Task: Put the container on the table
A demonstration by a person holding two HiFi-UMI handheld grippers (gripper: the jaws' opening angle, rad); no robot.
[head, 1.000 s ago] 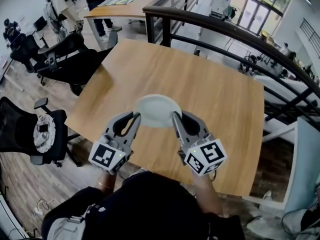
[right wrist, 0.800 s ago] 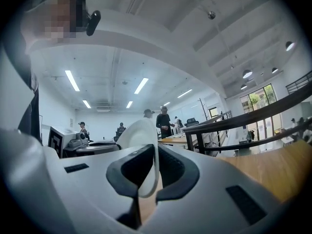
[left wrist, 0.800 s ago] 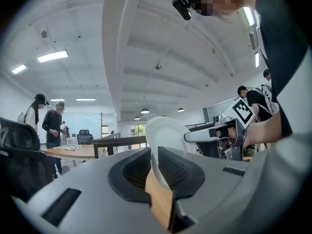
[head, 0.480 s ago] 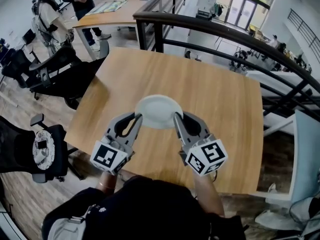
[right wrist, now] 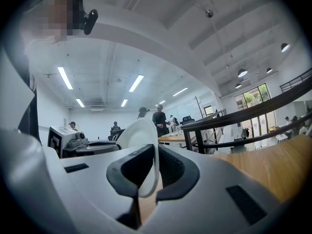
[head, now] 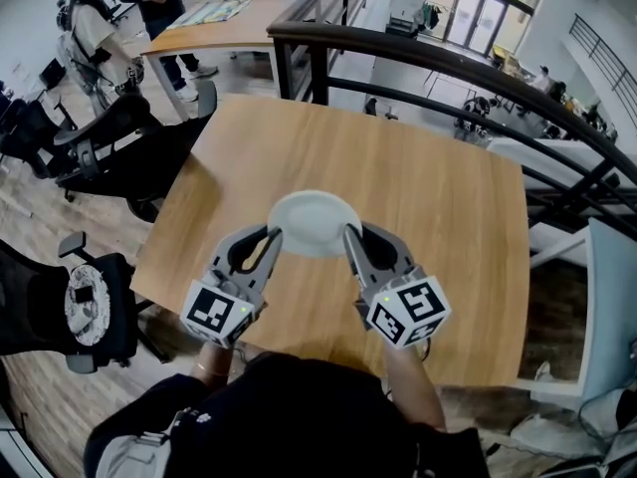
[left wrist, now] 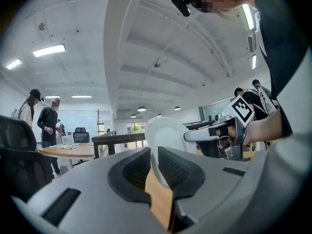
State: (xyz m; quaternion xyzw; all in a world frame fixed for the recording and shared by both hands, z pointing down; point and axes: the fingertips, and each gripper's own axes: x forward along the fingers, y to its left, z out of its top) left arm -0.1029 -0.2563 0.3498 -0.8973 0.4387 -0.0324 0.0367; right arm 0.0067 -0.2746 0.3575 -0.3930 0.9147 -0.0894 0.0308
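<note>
Container (head: 314, 222), white and shallow, is held by its rim from two sides over the middle of the wooden table (head: 448, 237). The left gripper (head: 271, 239) is clamped on the rim's left edge and the right gripper (head: 350, 237) on its right edge. In the left gripper view the thin rim (left wrist: 163, 130) is seen pinched between the dark pads, and the same is seen in the right gripper view (right wrist: 144, 135); both pairs of jaws are nearly together on it.

Against the pictures of a second ago, the grip is unchanged and the container sits at the same place between the two grippers. What has shifted is the surroundings: the table is seen from slightly nearer, and the black railing (head: 448, 68) behind it has moved in the frame, so the whole carry is judged to have been brought forward over the tabletop.

Whether the container's base already touches the wood cannot be told from any view. The placing is therefore judged not yet done: the container is to be lowered level until it rests, and only then are the jaws to be parted.
</note>
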